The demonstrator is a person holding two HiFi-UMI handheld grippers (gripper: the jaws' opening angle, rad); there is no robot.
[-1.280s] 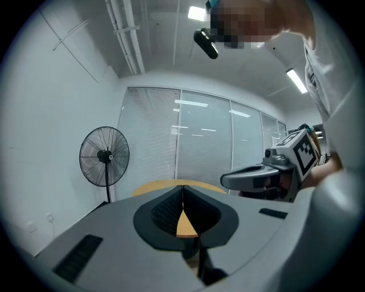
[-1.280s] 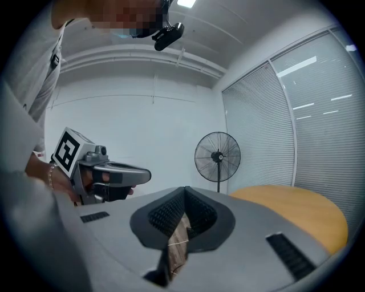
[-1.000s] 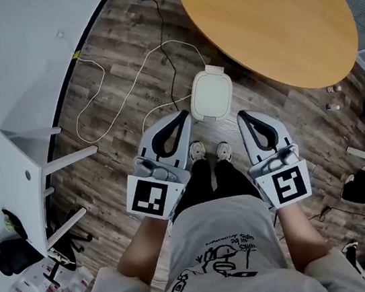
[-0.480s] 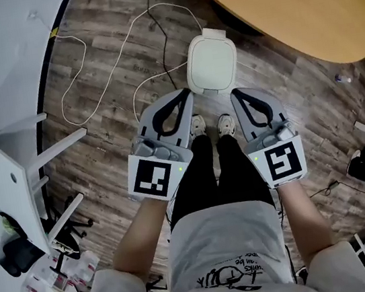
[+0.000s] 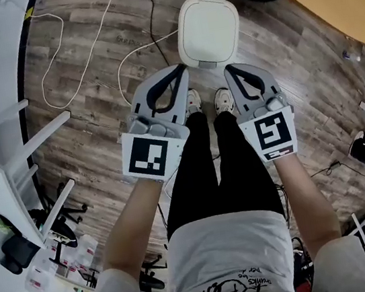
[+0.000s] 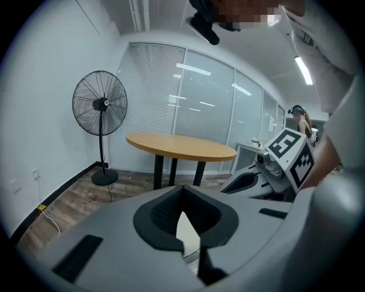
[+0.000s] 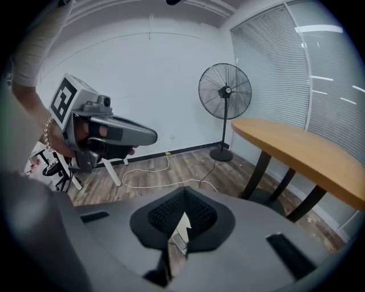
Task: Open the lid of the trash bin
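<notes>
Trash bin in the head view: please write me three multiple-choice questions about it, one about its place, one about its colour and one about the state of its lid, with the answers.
1. Where does the trash bin stand?
A) on a shelf
B) on the floor, just ahead of the person's shoes
C) on a chair seat

2. What colour is its lid?
A) black
B) green
C) white

3. In what state is the lid?
A) shut, lying flat
B) raised upright
C) taken off and laid beside the bin

Answers:
1 B, because the bin sits on the wood planks just beyond the toes.
2 C, because its whole top is white.
3 A, because it covers the bin flat and nothing of the inside shows.
</notes>
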